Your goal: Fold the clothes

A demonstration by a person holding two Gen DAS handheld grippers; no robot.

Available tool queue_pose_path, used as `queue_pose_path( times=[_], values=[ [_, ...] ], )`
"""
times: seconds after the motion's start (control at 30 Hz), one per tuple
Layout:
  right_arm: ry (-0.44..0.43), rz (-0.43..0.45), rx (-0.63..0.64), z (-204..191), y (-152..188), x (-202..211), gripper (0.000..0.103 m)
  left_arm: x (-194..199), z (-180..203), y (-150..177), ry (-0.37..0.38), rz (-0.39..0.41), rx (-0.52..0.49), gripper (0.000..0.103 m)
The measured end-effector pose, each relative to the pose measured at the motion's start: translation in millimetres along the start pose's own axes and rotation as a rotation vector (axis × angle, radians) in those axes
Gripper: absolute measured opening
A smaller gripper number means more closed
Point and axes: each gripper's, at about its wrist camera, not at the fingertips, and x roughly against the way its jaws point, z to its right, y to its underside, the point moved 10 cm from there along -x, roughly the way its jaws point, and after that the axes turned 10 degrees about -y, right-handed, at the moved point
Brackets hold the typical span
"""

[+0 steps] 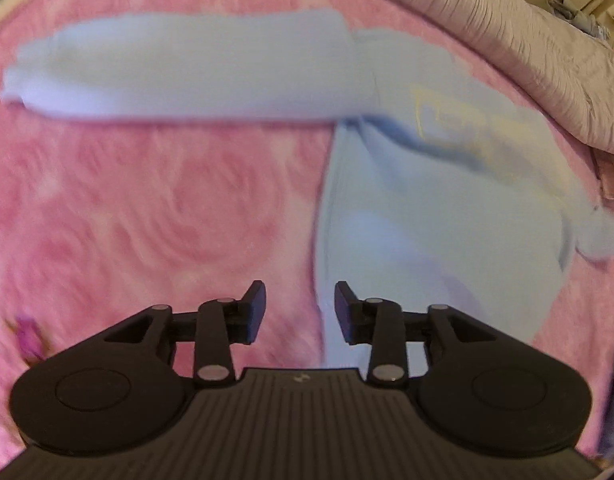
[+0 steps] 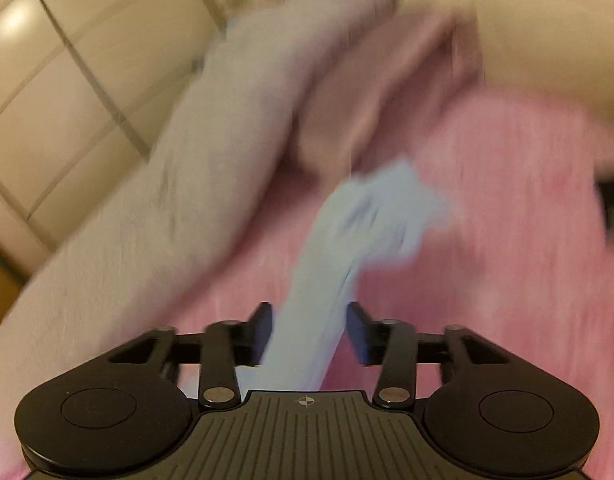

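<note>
Left-wrist view: my left claw (image 1: 300, 312) stands partly open and holds nothing, poised over the garment's edge at lower centre. The light blue garment (image 1: 427, 208) lies on the pink bedspread (image 1: 147, 208); its body fills the right of the frame, and one sleeve (image 1: 187, 76) stretches flat toward the upper left, its long axis roughly horizontal.

Right-wrist view: a gathered strip of the same blue cloth (image 2: 327, 280) runs between the fingers of my right claw (image 2: 310, 330) toward centre frame; motion blur hides whether they pinch it. I judge the fabric light, soft and limp, so it is best taken at a hem or sleeve end.
</note>
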Motion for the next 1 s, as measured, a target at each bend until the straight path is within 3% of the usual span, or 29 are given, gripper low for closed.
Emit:
queue_pose_path(
  times=[0.13, 0.23, 0.43, 0.53, 0.63, 0.67, 0.7, 0.73, 0.8, 0.87, 1.0],
  values=[
    [-0.049, -0.277, -0.103, 19, 147, 16, 0.047, -19, -2, 16, 0.023, -0.053, 0.076, 0.035],
    [-0.138, -0.415, -0.146, 6, 228, 39, 0.047, -32, -3, 23, 0.055, -0.084, 0.133, 0.035],
    [-0.267, -0.504, -0.184, -44, 298, 46, 0.047, -48, 2, 21, 0.116, -0.079, 0.208, 0.042],
    [-0.271, -0.503, -0.154, -55, 306, 28, 0.047, -49, 5, 18, 0.138, -0.063, 0.210, 0.047],
    [-0.282, -0.471, -0.161, -66, 313, 10, 0.046, -51, 15, 15, 0.160, -0.058, 0.178, 0.043],
    [-0.293, -0.462, -0.158, -71, 312, 4, 0.041, -51, 18, 15, 0.167, -0.056, 0.167, 0.035],
    [-0.302, -0.456, -0.151, -75, 311, 0, 0.025, -51, 21, 14, 0.174, -0.054, 0.157, 0.019],
    [-0.315, -0.463, -0.145, -80, 310, -3, 0.007, -52, 24, 13, 0.181, -0.053, 0.146, 0.015],
    [-0.300, -0.460, -0.092, -85, 304, -2, 0.006, -48, 30, 13, 0.158, -0.031, 0.089, 0.007],
    [-0.277, -0.443, -0.004, -88, 285, 15, 0.006, -25, 27, 12, 0.200, -0.003, 0.096, 0.006],
    [-0.222, -0.464, 0.160, -82, 225, 98, 0.005, 35, 6, 14, 0.333, 0.045, 0.179, 0.008]
  ],
)
